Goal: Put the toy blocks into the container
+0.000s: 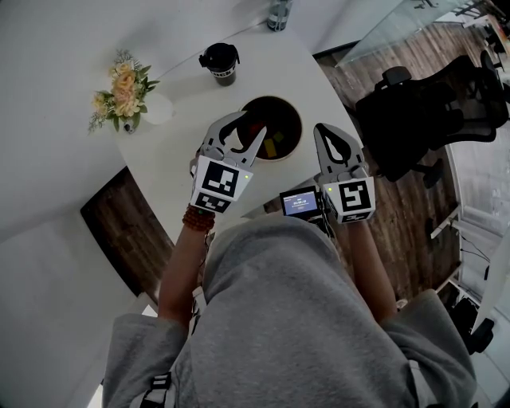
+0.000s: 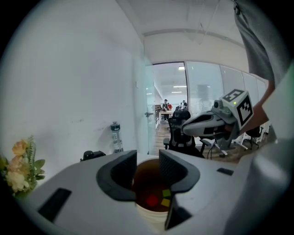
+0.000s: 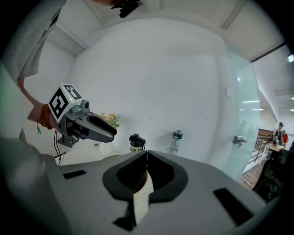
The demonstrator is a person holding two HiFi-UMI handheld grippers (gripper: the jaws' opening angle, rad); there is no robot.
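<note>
White tabletop (image 1: 263, 72) with a rounded corner fills the head view, dark wood floor beyond it. A round container (image 1: 283, 119), brown inside and white outside, stands near the table's edge. Inside it lie a red block (image 2: 152, 200), a green block (image 2: 166, 193) and a yellow block (image 2: 165, 202), close together.

Taking the container as the dial's centre in the head view, a black lidded tumbler (image 1: 221, 64) stands at eleven o'clock, a water bottle (image 1: 279, 14) at twelve, a bouquet (image 1: 119, 92) in a white vase (image 1: 158, 109) between nine and ten, and a black office chair (image 1: 430, 119) at three.

The left gripper (image 1: 249, 123) hangs over the container, jaws wide apart with nothing between them. The right gripper (image 3: 146, 158) has its jaws pinched together on the container's wall at the three o'clock side.
</note>
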